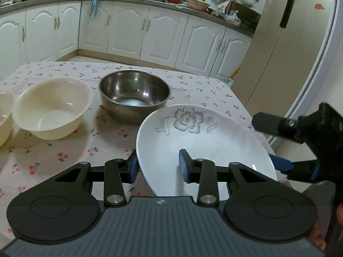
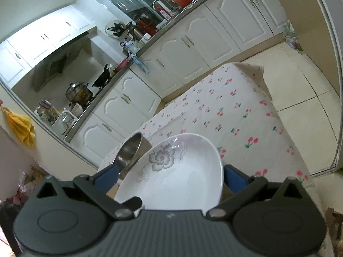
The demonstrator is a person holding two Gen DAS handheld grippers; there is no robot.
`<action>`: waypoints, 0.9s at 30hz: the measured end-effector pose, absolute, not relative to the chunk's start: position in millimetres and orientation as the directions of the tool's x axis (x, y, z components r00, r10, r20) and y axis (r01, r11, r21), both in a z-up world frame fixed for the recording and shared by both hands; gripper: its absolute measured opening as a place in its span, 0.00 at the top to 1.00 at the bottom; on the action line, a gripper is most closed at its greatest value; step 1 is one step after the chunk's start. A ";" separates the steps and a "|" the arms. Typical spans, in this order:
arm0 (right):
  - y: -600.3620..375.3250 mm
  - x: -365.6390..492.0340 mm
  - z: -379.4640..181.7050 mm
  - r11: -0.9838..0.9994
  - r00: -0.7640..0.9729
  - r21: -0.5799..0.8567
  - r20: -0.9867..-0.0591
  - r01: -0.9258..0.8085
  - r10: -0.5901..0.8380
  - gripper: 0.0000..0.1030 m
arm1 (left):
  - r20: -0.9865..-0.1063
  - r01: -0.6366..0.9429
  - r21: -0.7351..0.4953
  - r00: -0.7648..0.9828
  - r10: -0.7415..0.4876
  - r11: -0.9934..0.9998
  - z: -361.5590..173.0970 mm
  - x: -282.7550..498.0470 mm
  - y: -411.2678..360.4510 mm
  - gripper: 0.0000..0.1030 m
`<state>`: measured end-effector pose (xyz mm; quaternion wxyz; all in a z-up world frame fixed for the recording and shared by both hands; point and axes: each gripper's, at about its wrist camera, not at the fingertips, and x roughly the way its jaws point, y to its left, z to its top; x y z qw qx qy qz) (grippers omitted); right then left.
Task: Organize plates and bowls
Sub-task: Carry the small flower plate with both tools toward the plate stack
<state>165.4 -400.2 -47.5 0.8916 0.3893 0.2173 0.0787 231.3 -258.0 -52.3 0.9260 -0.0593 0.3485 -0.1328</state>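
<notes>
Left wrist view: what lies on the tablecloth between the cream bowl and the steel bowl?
Nothing: only bare cherry-print tablecloth separates the cream bowl from the steel bowl in the left wrist view.

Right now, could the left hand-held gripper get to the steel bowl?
Probably not yet. The left hand-held gripper has the rim of the flowered plate between its pads, and the plate sits between it and the steel bowl. Otherwise the cloth ahead looks free.
</notes>
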 end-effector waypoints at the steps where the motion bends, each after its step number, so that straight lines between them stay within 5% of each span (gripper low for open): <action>1: -399.1 165.1 -48.1 0.681 0.892 0.732 -0.325 0.026 0.315 0.00 | -0.629 0.198 -0.205 0.723 -0.284 0.959 -50.6 232.0 -254.5 0.60; 27: -317.0 128.6 -22.4 0.651 0.853 0.757 -0.299 -0.060 0.427 0.00 | -0.601 0.104 -0.309 0.749 -0.279 0.945 -27.2 177.6 -161.9 0.61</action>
